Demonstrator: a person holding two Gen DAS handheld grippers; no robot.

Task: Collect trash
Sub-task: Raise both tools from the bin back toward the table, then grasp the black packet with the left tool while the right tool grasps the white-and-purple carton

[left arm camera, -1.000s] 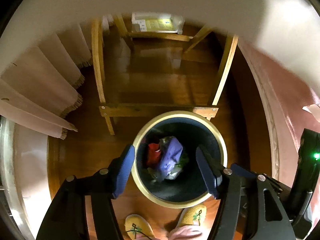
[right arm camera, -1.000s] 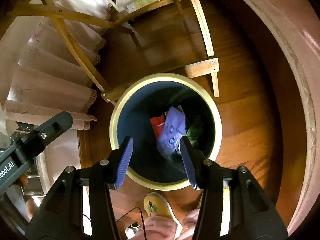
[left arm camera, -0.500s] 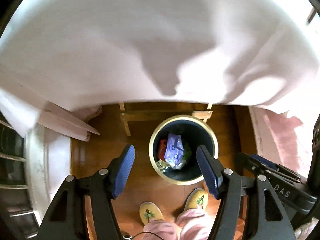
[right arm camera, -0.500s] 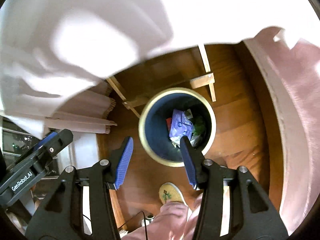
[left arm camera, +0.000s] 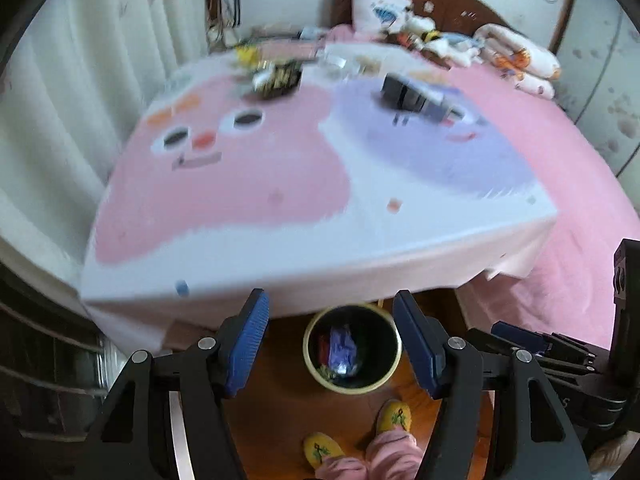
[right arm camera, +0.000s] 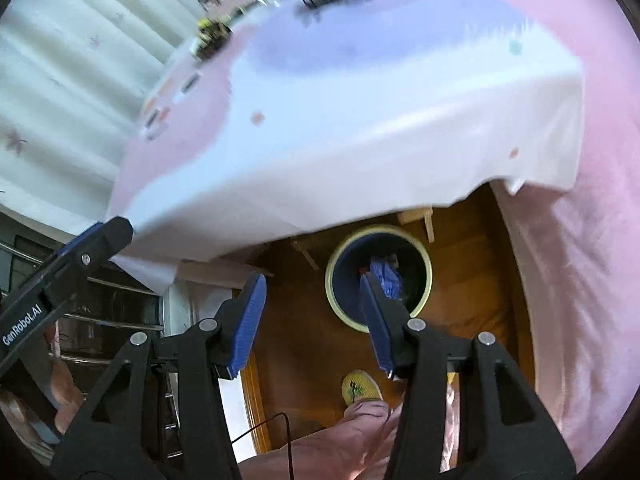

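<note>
Both tools, left (left arm camera: 330, 340) and right (right arm camera: 312, 322), wide, empty; pillows (left arm camera: 516, 60) in left view only

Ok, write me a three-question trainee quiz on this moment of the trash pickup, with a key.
1. True or false: the left gripper is shut on a wrapper.
2. Where does the bin stand? A) on the table B) on the wooden floor by the table's edge C) on the bed
3. Fill in: the purple wrapper lies ____ the bin.

Key: 1 false, both it and the right gripper are open and empty; 2 B; 3 inside.
</note>
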